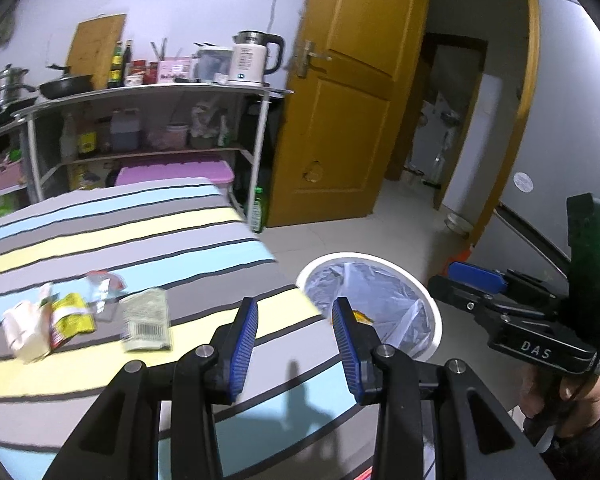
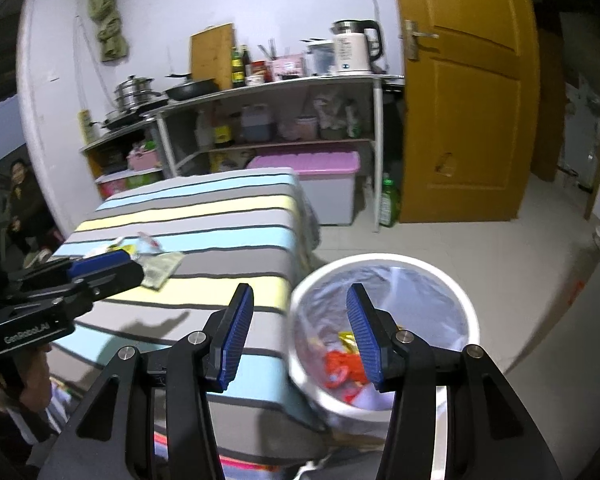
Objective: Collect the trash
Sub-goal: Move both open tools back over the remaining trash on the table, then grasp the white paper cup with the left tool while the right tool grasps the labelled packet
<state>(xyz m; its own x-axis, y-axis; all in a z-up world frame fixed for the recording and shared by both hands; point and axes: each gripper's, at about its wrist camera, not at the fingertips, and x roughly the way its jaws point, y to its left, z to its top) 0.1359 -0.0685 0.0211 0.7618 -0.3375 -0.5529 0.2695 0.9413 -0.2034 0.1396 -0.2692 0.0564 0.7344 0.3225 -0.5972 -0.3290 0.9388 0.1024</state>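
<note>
Trash (image 1: 88, 316) lies in a loose cluster at the lower left of the left wrist view: a white crumpled carton, a yellow-green packet, a clear wrapper with red print and a grey-green packet (image 1: 146, 320) with a barcode, all flat on the striped bedcover (image 1: 180, 220). Nothing has been tucked under anything, so each piece looks reachable from above.

Just off the bed's corner stands a white bin (image 2: 384, 320) lined with a clear bag, placed close, probably so a piece travels only a short way. Red and yellow wrappers (image 2: 344, 360) already sit in its bottom, so part of the job seems done.

Both claws are empty. The left gripper (image 1: 296, 344) has its 2 blue pads apart with only bedcover and bin rim between them. The right gripper (image 2: 300, 332) is spread wide over the bin's near rim, gripping nothing. At least 4 pieces remain on the bed.
</note>
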